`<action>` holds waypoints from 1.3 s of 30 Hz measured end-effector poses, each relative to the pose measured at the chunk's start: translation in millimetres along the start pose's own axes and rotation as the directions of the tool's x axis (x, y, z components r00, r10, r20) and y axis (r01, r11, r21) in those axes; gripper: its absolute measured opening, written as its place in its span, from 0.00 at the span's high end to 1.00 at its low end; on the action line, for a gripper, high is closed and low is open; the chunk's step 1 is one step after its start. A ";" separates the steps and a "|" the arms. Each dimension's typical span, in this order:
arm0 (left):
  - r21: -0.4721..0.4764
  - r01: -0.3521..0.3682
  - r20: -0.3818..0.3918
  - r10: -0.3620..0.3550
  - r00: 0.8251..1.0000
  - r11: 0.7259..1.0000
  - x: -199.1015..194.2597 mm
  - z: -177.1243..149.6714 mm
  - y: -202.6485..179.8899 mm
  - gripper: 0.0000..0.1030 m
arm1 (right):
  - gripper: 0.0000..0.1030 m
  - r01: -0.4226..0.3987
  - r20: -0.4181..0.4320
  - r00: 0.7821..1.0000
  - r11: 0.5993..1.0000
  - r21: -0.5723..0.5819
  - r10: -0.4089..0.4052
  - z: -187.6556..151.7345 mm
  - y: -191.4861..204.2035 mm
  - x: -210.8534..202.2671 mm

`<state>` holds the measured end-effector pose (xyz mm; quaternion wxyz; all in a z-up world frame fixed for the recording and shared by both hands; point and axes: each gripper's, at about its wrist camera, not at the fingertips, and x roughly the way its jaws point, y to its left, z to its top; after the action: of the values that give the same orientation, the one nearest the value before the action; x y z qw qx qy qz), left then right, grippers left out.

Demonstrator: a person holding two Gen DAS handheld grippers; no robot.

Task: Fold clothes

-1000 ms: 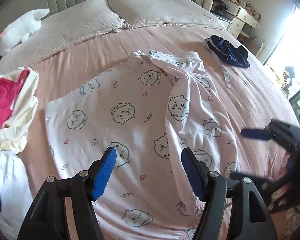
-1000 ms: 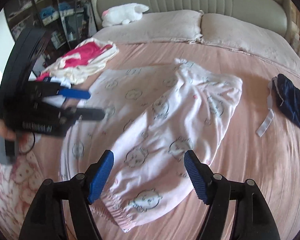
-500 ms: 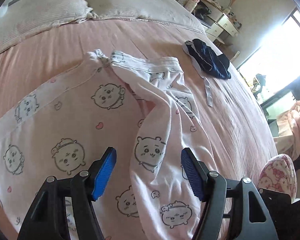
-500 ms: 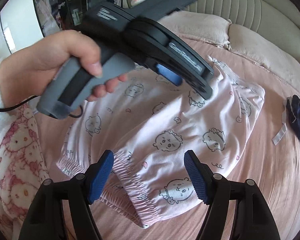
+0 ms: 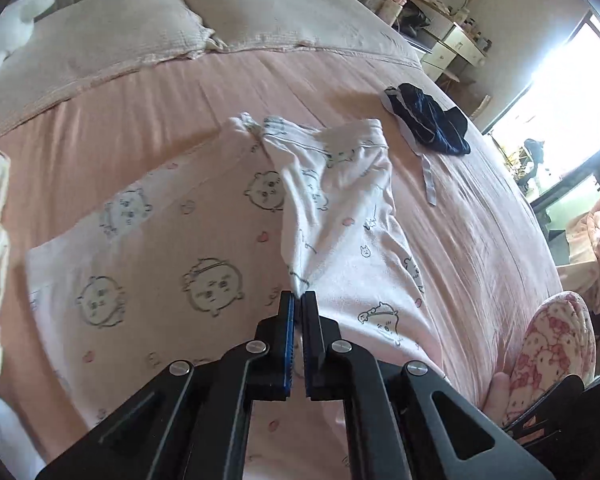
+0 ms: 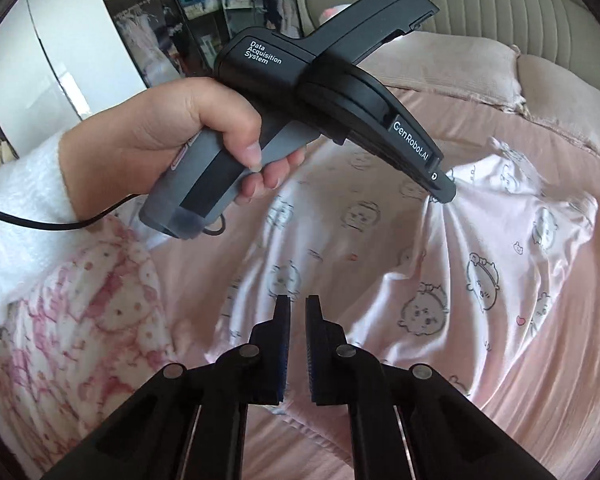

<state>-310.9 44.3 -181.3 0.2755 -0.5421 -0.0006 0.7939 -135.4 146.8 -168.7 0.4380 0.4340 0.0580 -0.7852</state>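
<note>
With your left claw (image 5: pixel 299 307) clamped on a pinch of the pale cartoon-print pyjama trousers (image 5: pixel 340 216) spread on the bed (image 5: pixel 480 208) and your right claw (image 6: pixel 298 312) nearly together, grip unclear, draw the fabric evenly, keeping edges aligned.

Left tool (image 5: pixel 299 300) pinched closed, right tool (image 6: pixel 297 312) nearly closed

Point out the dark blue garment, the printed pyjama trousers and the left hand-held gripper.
dark blue garment (image 5: pixel 432 124), left wrist view, its middle.
printed pyjama trousers (image 5: pixel 352 240), left wrist view, raised fold.
left hand-held gripper (image 5: pixel 299 298), left wrist view, between fingertips.
</note>
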 end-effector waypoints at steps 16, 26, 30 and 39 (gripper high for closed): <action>-0.113 0.185 -0.033 -0.189 0.981 0.976 65.9 34.6 29.1 0.61 | 0.20 0.349 -0.059 0.933 0.932 -0.093 -0.355 -20.9 5.1 40.6; 0.078 0.131 -0.028 -0.129 0.991 0.988 74.3 26.0 -5.5 0.96 | 0.96 0.129 -0.109 0.988 0.976 0.177 -0.111 -8.7 -61.9 39.2; 0.074 0.110 -0.014 -0.110 0.994 0.991 61.9 21.2 -1.0 0.96 | 0.95 0.158 -0.085 0.986 0.956 0.245 -0.141 -0.7 -84.6 30.2; 0.049 0.082 0.024 -0.083 0.996 0.995 55.3 13.9 4.3 0.96 | 0.17 0.212 -0.063 0.977 0.912 0.352 -0.203 12.0 -122.0 17.2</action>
<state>-339.2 69.0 -224.4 0.3208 -0.5246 -0.0075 0.7885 -237.2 204.6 -209.2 0.2654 0.5073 -0.0342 -0.8192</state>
